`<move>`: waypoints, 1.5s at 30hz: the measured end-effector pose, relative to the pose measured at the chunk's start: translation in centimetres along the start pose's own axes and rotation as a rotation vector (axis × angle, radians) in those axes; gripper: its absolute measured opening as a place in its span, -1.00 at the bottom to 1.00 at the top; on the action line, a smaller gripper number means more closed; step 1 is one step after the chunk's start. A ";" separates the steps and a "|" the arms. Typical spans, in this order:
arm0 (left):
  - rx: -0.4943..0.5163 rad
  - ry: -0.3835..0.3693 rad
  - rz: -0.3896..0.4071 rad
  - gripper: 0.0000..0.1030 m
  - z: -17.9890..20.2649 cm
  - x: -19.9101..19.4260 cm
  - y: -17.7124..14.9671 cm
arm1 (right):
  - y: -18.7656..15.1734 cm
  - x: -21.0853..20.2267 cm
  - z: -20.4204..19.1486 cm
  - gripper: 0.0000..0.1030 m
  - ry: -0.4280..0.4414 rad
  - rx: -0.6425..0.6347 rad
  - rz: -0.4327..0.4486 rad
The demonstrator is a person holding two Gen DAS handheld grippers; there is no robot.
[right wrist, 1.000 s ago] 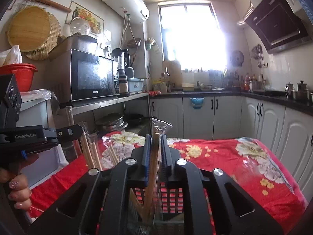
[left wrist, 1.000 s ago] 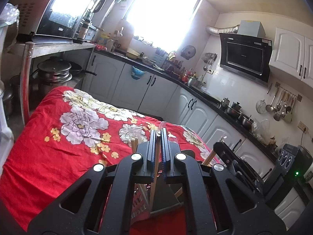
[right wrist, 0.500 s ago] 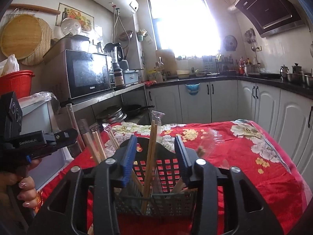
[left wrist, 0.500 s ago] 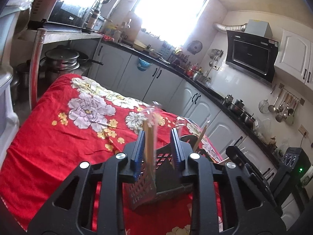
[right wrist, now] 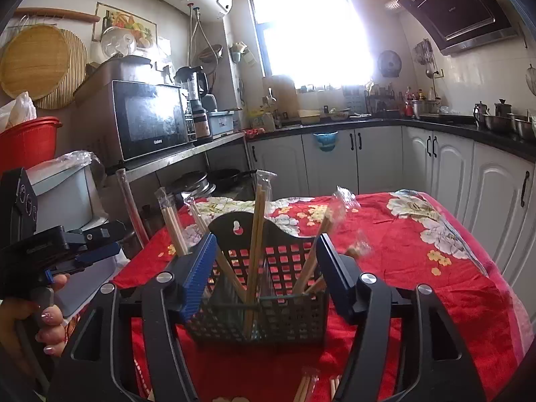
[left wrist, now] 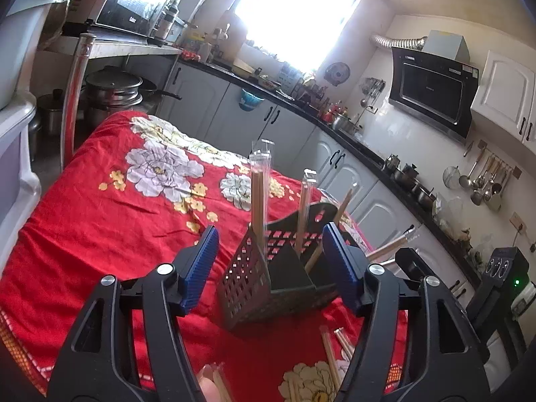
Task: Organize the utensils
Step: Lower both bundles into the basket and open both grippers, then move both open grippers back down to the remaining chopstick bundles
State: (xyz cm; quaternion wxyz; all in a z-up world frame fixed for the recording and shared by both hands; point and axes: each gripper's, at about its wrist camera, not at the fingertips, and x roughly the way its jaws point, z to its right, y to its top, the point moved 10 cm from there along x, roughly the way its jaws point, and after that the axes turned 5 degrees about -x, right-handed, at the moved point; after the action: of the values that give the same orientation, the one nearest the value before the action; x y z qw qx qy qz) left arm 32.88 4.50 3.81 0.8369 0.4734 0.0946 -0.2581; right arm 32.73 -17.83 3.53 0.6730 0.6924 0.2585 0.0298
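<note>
Left gripper (left wrist: 269, 261): fingers spread wide, holding nothing, the basket between them.
Right gripper (right wrist: 264, 273): fingers spread wide, empty, flanking the basket.
Basket (right wrist: 258, 305): dark perforated utensil holder standing upright on the worktop (right wrist: 418, 268), near its close edge.
Chopsticks (right wrist: 256, 251): wrapped pairs standing and leaning inside the basket.
Loose chopsticks (left wrist: 330, 355): lying on the red flowered cloth (left wrist: 100, 207) just beside the basket, toward the near edge.
Around: microwave (right wrist: 150, 119) on a shelf to the left; white cabinets (right wrist: 378, 160) behind.
</note>
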 end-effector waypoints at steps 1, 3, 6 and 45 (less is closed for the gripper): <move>0.002 -0.001 -0.004 0.17 0.0 -0.1 -0.2 | -0.2 -0.2 0.0 0.19 -0.001 -0.001 -0.005; 0.012 0.004 -0.008 0.24 0.0 -0.3 -0.6 | -0.4 -0.4 0.0 0.21 -0.001 -0.004 -0.011; 0.014 0.002 -0.016 0.36 0.1 -0.8 -1.3 | -1.0 -0.9 -0.1 0.25 -0.001 -0.009 -0.027; 0.029 0.062 -0.091 0.79 -1.0 -4.4 -7.2 | -8.6 -6.3 -2.3 0.46 0.005 -0.090 -0.186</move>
State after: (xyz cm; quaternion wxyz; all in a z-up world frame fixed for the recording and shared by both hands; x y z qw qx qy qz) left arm 25.43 3.83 -0.32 0.8140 0.4884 0.1382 -0.2824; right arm 23.67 -18.60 -2.48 0.7025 0.6344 0.3219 -0.0196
